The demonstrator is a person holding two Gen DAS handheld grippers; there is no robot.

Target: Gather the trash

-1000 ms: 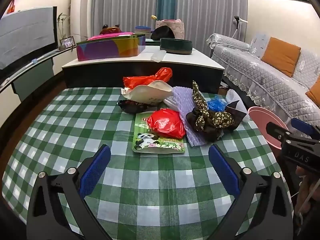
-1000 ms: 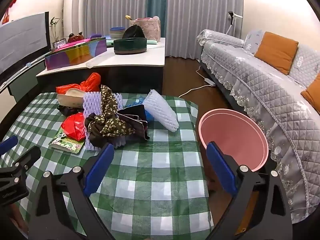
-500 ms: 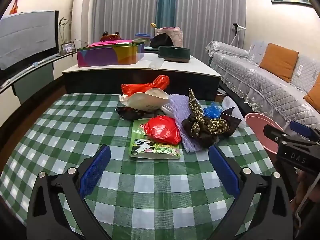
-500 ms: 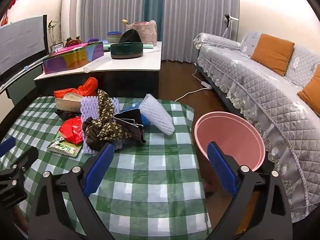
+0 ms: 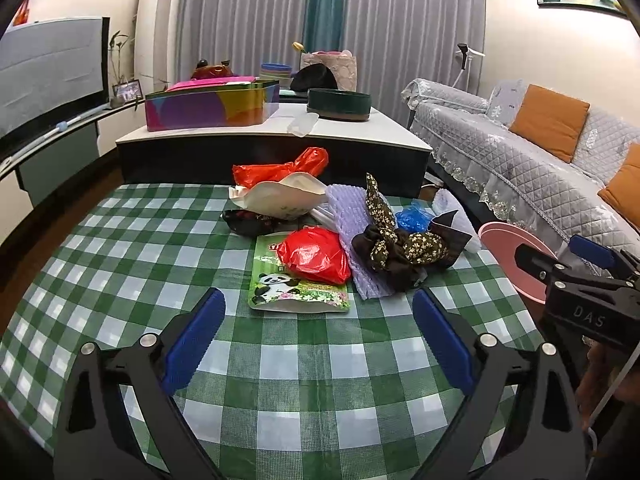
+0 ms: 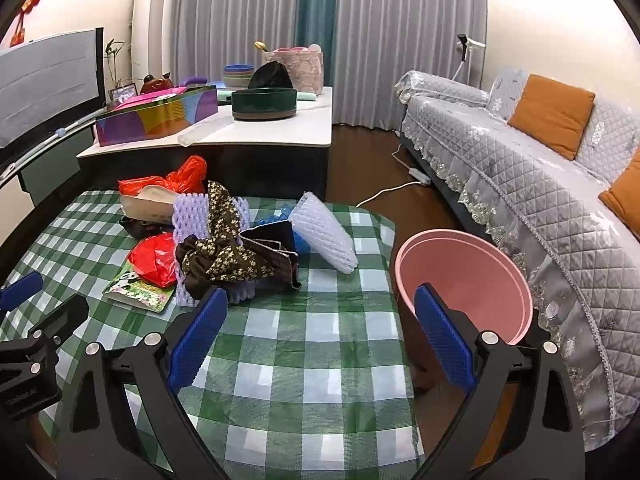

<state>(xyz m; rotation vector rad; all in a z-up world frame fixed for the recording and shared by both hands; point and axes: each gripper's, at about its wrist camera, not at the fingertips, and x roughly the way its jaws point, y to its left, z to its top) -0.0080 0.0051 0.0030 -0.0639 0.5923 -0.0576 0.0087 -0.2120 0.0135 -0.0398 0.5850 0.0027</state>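
Left gripper (image 5: 318,336) and right gripper (image 6: 320,334) hang spread wide, empty. The red plastic bag (image 5: 316,254) lies atop the panda pouch (image 5: 296,284), left of the pink bin (image 6: 460,276); probably light, crinkly, slippery: pinch a bunched fold.

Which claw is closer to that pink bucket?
Right. The right claw hangs open beside the pink bucket; the left claw, also open, sits farther over the table, facing the trash pile.

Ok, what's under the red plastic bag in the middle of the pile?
The red plastic bag lies on a panda-print pouch, covering its upper part; whatever else lies beneath is hidden.
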